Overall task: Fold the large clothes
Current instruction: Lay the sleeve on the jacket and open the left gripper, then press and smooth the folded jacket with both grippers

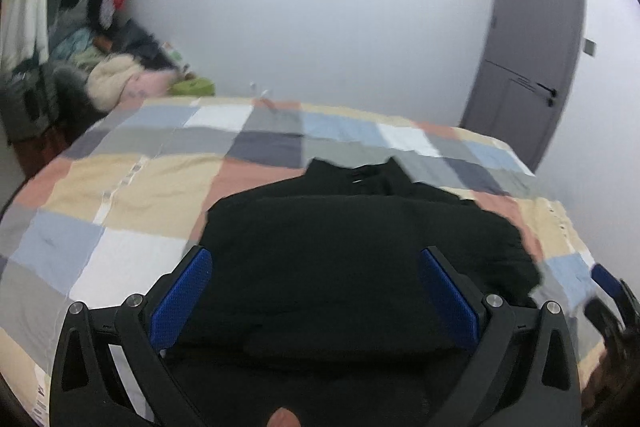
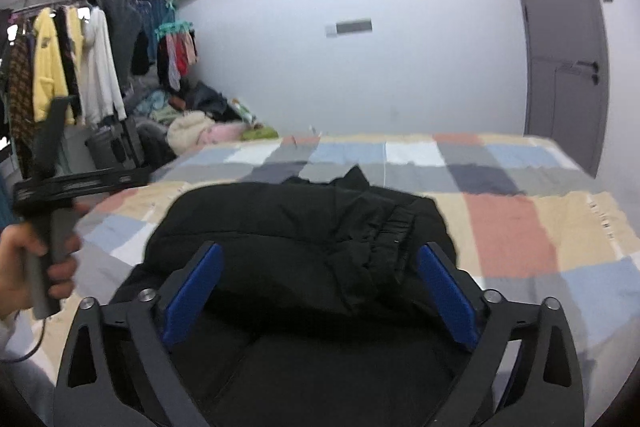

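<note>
A bulky black jacket (image 1: 340, 251) lies folded in a heap on the bed with the checked cover (image 1: 132, 195). It also shows in the right wrist view (image 2: 304, 243), with an elastic cuff on top at the right. My left gripper (image 1: 316, 259) is open, its blue pads wide apart just above the jacket's near part. My right gripper (image 2: 320, 259) is open too, its pads either side of the jacket's near edge. Neither holds cloth. The left gripper's body, in a hand, shows in the right wrist view (image 2: 52, 187).
The checked bed cover (image 2: 520, 219) spreads right and beyond the jacket. A pile of clothes (image 2: 192, 131) and a rack of hanging garments (image 2: 72, 67) stand at the far left. A grey door (image 2: 560, 39) is at the right, in a white wall.
</note>
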Tool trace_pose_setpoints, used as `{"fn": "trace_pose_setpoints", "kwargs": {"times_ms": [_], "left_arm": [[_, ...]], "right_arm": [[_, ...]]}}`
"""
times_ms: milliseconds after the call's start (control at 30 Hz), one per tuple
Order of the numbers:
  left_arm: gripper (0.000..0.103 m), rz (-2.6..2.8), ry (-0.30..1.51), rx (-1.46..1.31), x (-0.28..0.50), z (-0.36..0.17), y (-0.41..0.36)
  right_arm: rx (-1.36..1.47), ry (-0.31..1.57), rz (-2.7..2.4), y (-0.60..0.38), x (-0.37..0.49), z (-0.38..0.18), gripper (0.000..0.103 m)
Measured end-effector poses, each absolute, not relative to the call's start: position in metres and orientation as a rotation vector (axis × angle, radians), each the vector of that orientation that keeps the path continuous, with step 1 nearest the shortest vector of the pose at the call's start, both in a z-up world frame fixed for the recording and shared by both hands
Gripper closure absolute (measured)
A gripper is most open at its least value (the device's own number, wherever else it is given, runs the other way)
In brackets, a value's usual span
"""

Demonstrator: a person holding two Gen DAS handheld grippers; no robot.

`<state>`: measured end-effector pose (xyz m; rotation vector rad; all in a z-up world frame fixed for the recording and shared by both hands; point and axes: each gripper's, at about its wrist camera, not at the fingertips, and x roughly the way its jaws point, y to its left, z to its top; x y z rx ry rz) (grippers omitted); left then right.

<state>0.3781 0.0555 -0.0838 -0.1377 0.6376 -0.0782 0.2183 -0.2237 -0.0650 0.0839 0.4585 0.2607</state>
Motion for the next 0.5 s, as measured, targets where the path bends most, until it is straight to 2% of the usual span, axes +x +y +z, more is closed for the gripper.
{"fn": "trace_pose_setpoints", "kwargs": {"times_ms": [100,200,333,500], "left_arm": [[0.0,-0.071,0.678,-0.168,0.401,-0.115,0.076],[0.0,-0.065,0.717,-0.165,0.427,-0.149,0.081],[0.0,-0.081,0.749,-0.154,0.456,-0.189,0.076],[0.0,-0.084,0.723,-0.143,0.475,-0.208,0.076]], "right_arm": [[0.093,0.512,0.231,-0.219,0.263,-0.088,0.027],[0.091,0.547,0.229,-0.212,0.303,-0.111,0.037],[0.056,0.586,0.194,-0.208,0.341,-0.141,0.037],[0.036,0.588,0.207,-0.207,0.36,-0.158,0.037]]}}
